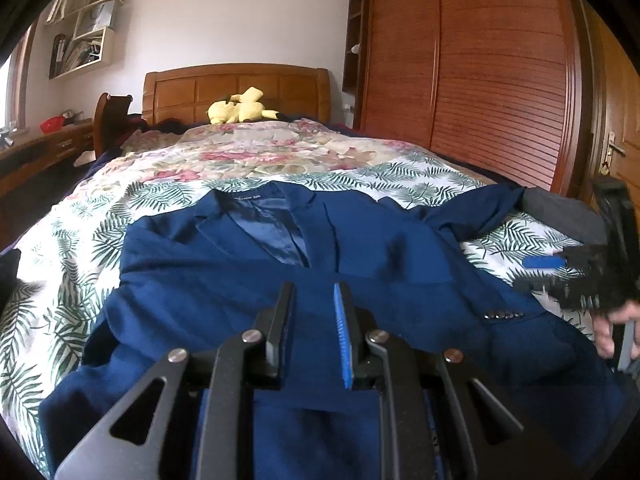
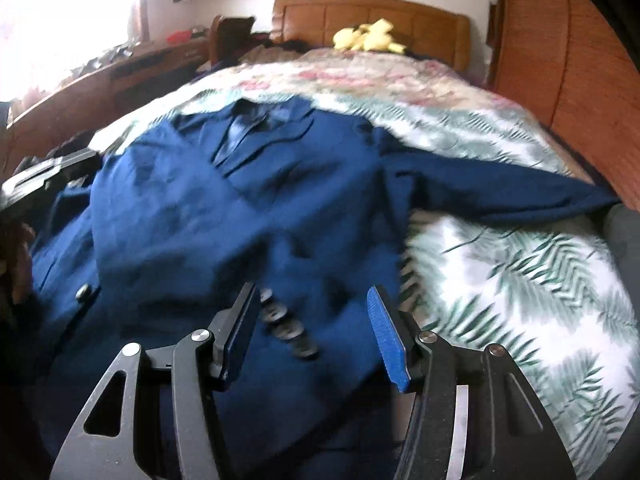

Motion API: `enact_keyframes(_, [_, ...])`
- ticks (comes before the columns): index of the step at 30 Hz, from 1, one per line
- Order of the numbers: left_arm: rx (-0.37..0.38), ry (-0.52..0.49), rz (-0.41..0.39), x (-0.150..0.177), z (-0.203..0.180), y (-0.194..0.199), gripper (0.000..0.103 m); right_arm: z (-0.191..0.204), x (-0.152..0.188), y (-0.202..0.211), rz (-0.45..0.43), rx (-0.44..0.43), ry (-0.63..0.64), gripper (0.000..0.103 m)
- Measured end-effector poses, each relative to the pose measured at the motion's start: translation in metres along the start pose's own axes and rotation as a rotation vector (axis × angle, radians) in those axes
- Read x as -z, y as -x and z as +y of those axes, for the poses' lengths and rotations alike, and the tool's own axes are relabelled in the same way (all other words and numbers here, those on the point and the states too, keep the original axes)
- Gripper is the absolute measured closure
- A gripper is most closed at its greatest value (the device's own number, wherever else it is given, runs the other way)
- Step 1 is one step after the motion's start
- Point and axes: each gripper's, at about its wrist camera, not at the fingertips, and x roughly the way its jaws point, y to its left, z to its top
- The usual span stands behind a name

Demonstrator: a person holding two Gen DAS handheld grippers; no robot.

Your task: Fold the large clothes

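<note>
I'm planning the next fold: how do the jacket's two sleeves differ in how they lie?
The outstretched sleeve reaches sideways over the leaf-print bedspread; the folded sleeve lies across the jacket front. The folded sleeve's cuff buttons show; the outstretched sleeve's do not. Both are navy.

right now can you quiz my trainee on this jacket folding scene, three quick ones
1. True or false: the blue jacket lies front side up on the bed.
2. Which gripper has its jaws wider apart? A) left gripper B) right gripper
3. Fill in: the yellow plush toy sits by the bed's ____.

Key
1. True: the lapels and lining show.
2. B: the right jaws stand wide over the sleeve buttons without pressing on them; the left jaws are narrow, with jacket cloth seen between them.
3. Headboard.
</note>
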Motion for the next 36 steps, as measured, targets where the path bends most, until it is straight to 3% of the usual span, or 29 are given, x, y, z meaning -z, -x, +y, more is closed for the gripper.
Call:
enact_keyframes(8, [0.005,-0.018,-0.036,0.003,-0.003,0.007,0.086,-0.096,-0.03,-0.022,0.011,0.114,-0.163,0.037])
enact_keyframes(18, [0.007,-0.036,-0.039,0.004,-0.006,0.007,0.083,-0.198,-0.044,-0.067,0.076,0.204,-0.377,0.037])
enact_keyframes(28, [0.02,-0.042,-0.028,0.004,-0.008,0.003,0.081,-0.242,-0.048,-0.083,0.077,0.23,-0.525,0.037])
enact_keyframes(34, [0.019,-0.042,-0.019,0.004,-0.008,0.001,0.081,-0.248,-0.059,-0.097,0.087,0.259,-0.529,0.037])
enact_keyframes(35, [0.019,-0.041,-0.016,0.004,-0.008,0.001,0.081,-0.247,-0.061,-0.098,0.089,0.263,-0.516,0.046])
enact_keyframes(36, [0.018,-0.041,-0.015,0.004,-0.008,0.001,0.081,-0.247,-0.064,-0.101,0.095,0.262,-0.504,0.065])
